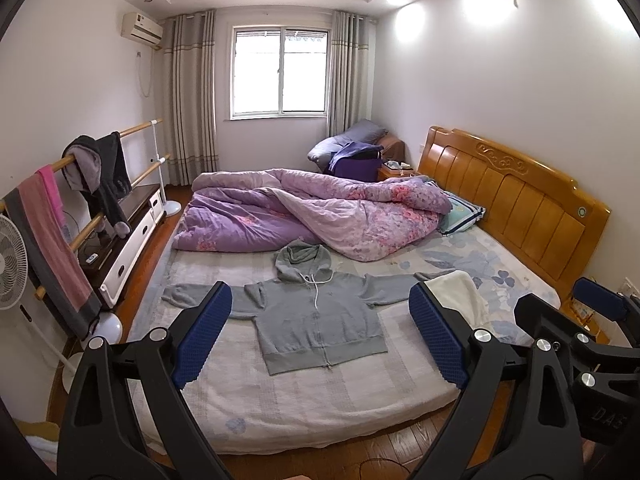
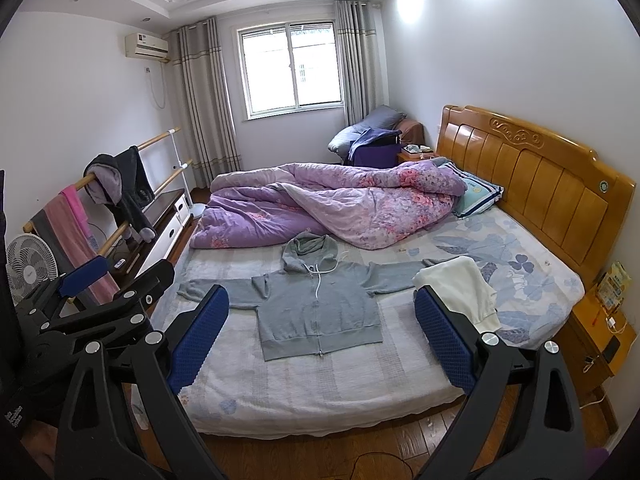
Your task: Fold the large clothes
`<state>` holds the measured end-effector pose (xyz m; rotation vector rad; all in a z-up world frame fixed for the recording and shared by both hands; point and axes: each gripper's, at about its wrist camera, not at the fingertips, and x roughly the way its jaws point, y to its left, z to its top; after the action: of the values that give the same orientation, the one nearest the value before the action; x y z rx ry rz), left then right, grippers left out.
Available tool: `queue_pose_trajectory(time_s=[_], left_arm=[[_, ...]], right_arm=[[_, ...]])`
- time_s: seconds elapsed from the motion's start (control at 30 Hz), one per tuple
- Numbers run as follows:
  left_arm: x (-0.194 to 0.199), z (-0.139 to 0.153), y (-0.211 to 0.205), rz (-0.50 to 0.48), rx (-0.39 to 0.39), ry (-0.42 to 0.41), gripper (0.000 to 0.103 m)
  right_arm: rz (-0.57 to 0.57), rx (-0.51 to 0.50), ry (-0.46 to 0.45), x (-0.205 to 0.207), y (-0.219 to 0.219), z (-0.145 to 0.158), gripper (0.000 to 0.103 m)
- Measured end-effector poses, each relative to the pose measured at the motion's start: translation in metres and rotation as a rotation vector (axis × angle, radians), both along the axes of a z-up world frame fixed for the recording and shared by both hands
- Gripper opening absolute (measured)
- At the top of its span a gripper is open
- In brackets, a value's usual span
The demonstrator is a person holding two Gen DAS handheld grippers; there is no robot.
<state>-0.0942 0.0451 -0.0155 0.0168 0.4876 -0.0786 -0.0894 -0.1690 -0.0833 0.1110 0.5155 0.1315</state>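
A grey zip-up hoodie (image 1: 316,320) (image 2: 316,312) is laid flat, front side up, on the near half of the bed, its zip closed and its hem turned toward the cameras. Both sleeves are spread out sideways, and the hood (image 1: 300,260) is bunched above the collar, with white drawstrings (image 1: 316,288) trailing down over the chest. The end of the sleeve on the headboard side is covered by a folded cream-white garment (image 1: 460,292) (image 2: 460,284), which lies on the floral bedsheet (image 1: 492,256).

Behind the hoodie, a rumpled purple floral quilt (image 1: 320,212) (image 2: 332,208) is heaped across the far half of the mattress, its edge just beside the hood. A blue-edged pillow (image 1: 460,216) is seen against the wooden headboard (image 1: 516,204) (image 2: 536,172).

The left gripper (image 1: 320,336) is held above the near edge of the bed, well apart from the hoodie; its blue-padded jaws are spread wide with nothing between them. The right gripper (image 2: 320,336) is held likewise, its jaws also parted wide and empty. Each gripper is seen at the edge of the other's view.

Along the wall opposite the headboard, a wooden rail rack (image 1: 140,152) is draped with a dark jacket (image 1: 100,176) and a pink-and-grey towel (image 1: 48,232), and a white fan (image 1: 10,264) stands beside it. A window (image 1: 280,68) flanked by grey curtains is seen in the far wall.
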Motion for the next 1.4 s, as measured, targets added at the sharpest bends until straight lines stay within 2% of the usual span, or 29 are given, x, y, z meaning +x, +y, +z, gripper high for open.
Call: queue_pose_trajectory(time_s=[1.4], left_arm=[[0.0052,-0.0053,0.0063,0.009,0.022,-0.008,0.093]], right_arm=[[-0.002,0.002,0.005,0.0018,0.0032,0.0005,0.091]])
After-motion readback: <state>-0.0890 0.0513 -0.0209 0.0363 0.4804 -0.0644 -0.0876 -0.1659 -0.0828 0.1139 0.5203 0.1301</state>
